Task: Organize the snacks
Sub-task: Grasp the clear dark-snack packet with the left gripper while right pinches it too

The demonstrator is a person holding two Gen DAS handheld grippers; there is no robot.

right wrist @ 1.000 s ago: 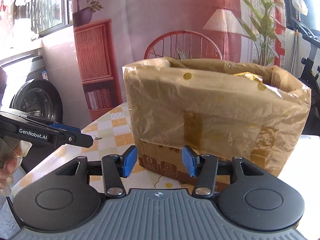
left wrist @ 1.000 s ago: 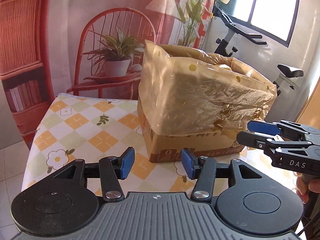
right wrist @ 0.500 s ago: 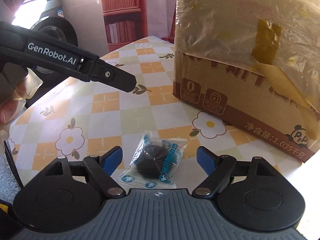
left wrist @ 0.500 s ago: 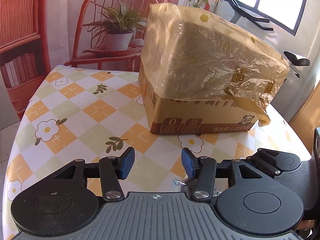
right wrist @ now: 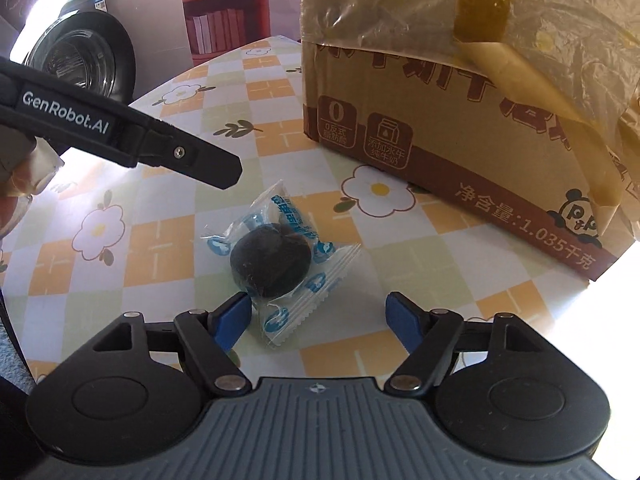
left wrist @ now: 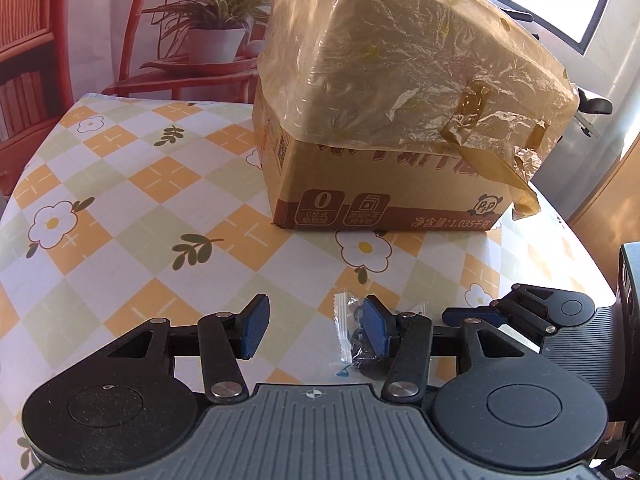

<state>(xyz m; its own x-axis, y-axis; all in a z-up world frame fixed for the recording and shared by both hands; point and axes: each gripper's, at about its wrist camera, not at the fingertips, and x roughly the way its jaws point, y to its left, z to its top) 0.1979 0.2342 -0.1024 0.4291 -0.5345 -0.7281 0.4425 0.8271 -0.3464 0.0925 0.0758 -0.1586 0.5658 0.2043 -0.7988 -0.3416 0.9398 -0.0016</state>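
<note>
The wrapped snack [right wrist: 276,260] served as the fixed mark: a dark round piece sealed in a clear packet with blue print, lying flat on the flowered tablecloth [right wrist: 168,240].

Far to the left of the snack, in the right wrist view, part of a hand [right wrist: 16,188] held the handle of the left gripper [left wrist: 312,328]. Its black body carried white lettering, and its tip hung above the cloth up and to the left of the snack, not touching it. In its own view this gripper's jaws stood released, with nothing between them; its right blue pad [left wrist: 374,330] sat in front of the snack's crinkled edge [left wrist: 344,332], so contact could not be judged from there.

Just below the snack, the right gripper [right wrist: 318,320] stood spread wide and held nothing. Its left pad [right wrist: 232,320] lay just beside the lower left edge of the packet, perhaps touching it, while its right pad [right wrist: 404,322] stood well clear on the other side. The packet's lower end reached between the two pads.

Behind the snack and to its right, a cardboard box [right wrist: 460,152] rested on the cloth, apart from the packet. A crumpled yellowish plastic bag [right wrist: 540,20] lined it and draped over its rim, with brown tape on the plastic.
</note>
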